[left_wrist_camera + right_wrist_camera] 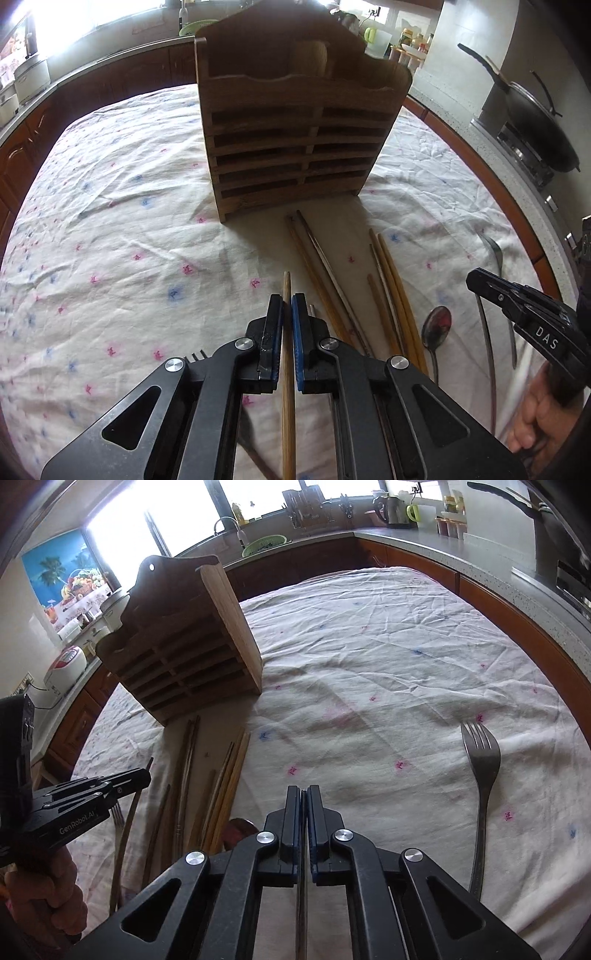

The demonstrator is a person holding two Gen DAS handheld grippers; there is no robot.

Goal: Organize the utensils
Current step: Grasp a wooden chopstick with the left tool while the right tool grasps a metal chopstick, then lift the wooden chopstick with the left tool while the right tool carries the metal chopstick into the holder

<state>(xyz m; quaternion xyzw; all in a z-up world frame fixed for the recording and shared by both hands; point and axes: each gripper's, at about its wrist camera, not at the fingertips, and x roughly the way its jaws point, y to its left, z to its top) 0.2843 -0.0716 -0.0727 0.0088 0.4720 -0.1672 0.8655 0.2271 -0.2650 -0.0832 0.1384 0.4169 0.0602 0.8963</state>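
Observation:
A wooden slatted utensil holder [295, 140] stands upright on the cloth-covered table; it also shows at the left of the right wrist view [184, 642]. My left gripper [287, 306] is shut on a wooden chopstick [287, 369] that runs back between its jaws. Several loose chopsticks [391, 295] and a metal spoon [437, 325] lie on the cloth to its right. My right gripper [304, 794] is shut on a thin dark metal utensil handle [302, 886]. A metal fork [482, 775] lies to the right of it.
The table carries a white cloth [129, 221] with small pink and blue marks. Kitchen counters ring the table. A black wok [535, 122] sits on the stove at right. A second fork [118, 819] lies by the left gripper.

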